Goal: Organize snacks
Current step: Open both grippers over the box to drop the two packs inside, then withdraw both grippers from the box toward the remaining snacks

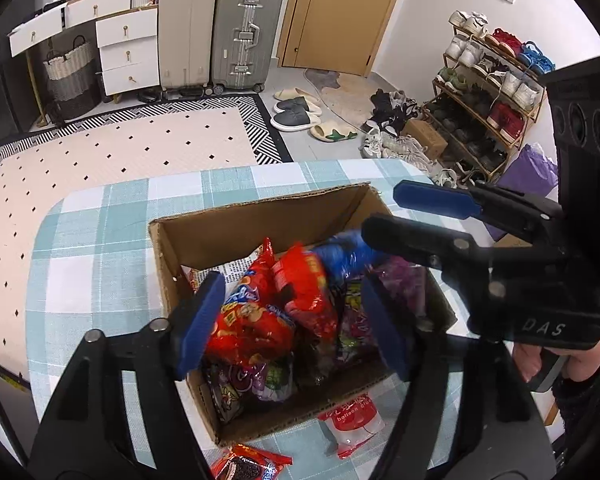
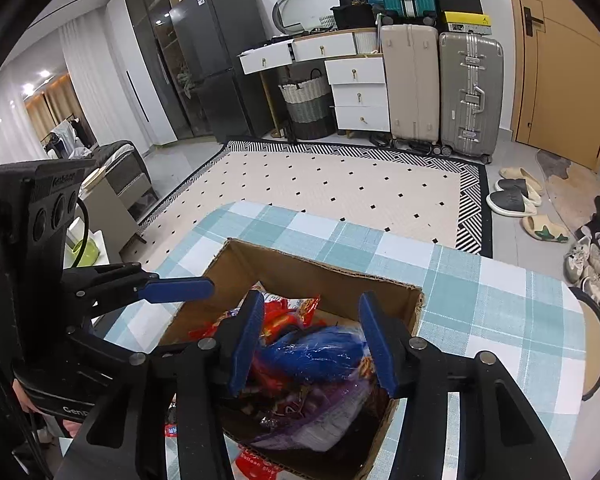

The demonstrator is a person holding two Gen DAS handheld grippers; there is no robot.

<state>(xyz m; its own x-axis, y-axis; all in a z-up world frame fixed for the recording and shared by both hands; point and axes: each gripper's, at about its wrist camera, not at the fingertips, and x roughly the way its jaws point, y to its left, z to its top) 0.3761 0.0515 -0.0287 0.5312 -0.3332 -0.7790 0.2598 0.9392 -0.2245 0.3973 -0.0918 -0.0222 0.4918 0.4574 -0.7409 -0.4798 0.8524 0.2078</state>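
Both tongs hang over an open cardboard box point(image 1: 236, 236) on the checked worktop point(image 1: 100, 248): left tongs point(image 1: 290, 322) open, their pads clear of the red snack packets point(image 1: 256, 320); right tongs point(image 2: 314, 338) open around a crinkled blue packet point(image 2: 312, 350), pads apparently not pressing it. A biscuit packet point(image 1: 248, 466) lies outside the box's near wall; beyond the worktop, a patterned rug point(image 1: 120, 148).

Both tools share one build. The left gripper point(image 1: 292, 320) has glossy black plastic linkage arms with triangular cut-outs, round silver pivot screws, and flat blue pads point(image 1: 202, 312) on its fingers. The right gripper point(image 2: 314, 336) matches it, its black housing showing three round recesses and white "DAS" lettering. A dark knitted sleeve point(image 1: 580, 396) shows beside that housing.
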